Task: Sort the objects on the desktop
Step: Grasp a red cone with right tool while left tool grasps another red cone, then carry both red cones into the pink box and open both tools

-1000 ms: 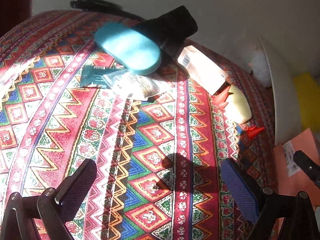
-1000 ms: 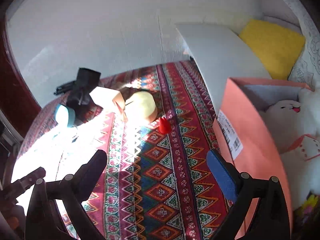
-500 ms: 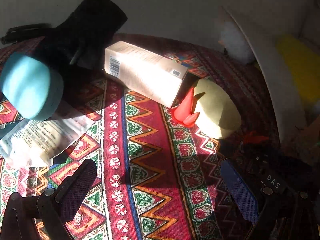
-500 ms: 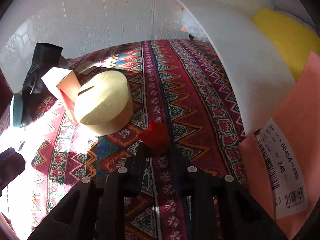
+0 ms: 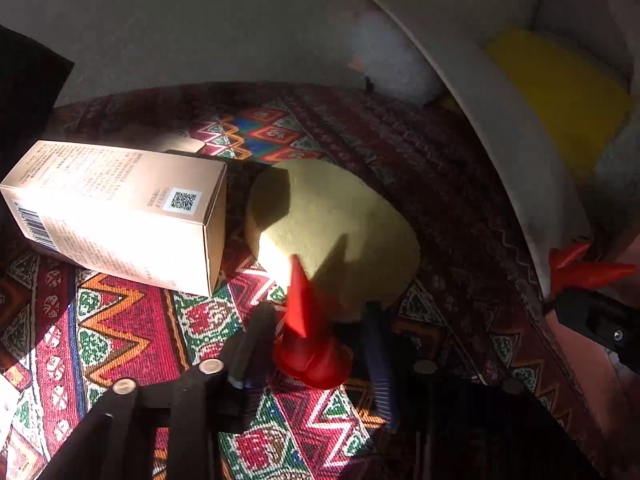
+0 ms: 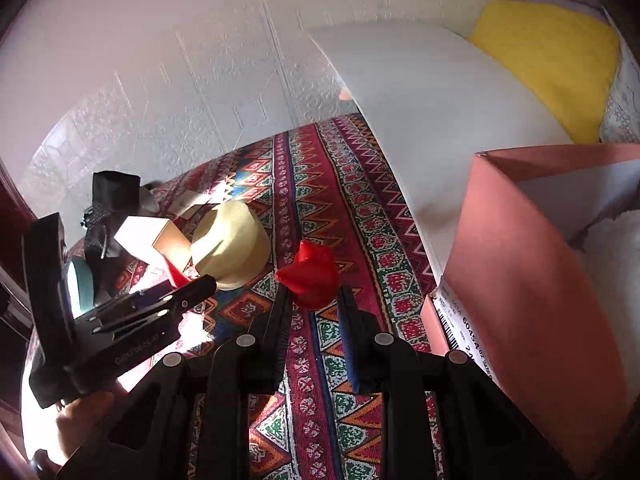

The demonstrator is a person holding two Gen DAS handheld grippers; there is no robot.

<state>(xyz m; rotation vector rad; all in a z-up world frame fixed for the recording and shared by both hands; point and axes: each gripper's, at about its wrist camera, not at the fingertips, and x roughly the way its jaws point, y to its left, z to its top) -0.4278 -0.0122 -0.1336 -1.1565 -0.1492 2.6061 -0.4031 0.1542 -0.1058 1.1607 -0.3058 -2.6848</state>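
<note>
**Both grippers closed on red cone toys beside the pink box**

Left wrist view: the left gripper (image 5: pixel 316 344) sits low over the patterned table (image 5: pixel 120 340), its fingers (image 5: pixel 256 340) clamped on the base of a red cone toy (image 5: pixel 306 332) that stands point-up just in front of a pale yellow cap (image 5: pixel 332 232). A tan carton (image 5: pixel 120 208) lies on its side to the left of the cap. At the far right edge the other gripper carries a second red toy (image 5: pixel 580 270) near the white board (image 5: pixel 500 128).

Right wrist view: the right gripper (image 6: pixel 314 300) is raised above the table (image 6: pixel 320 380) and tilted forward, its fingers (image 6: pixel 280 320) pinched on the second red toy, which hangs clear of the cloth. The pink box (image 6: pixel 520 280) stands open just to the right, something white and fluffy inside. The left gripper reaches in from the left towards the cap, held by a hand (image 6: pixel 84 412) low in the corner.

My reading is that this is the pick-and-carry stage: each toy is gripped, neither is yet in the box. If the box is where they belong, the right needs a short swing rightward over the rim before letting go, and the left must lift straight up to clear the cap.
</note>
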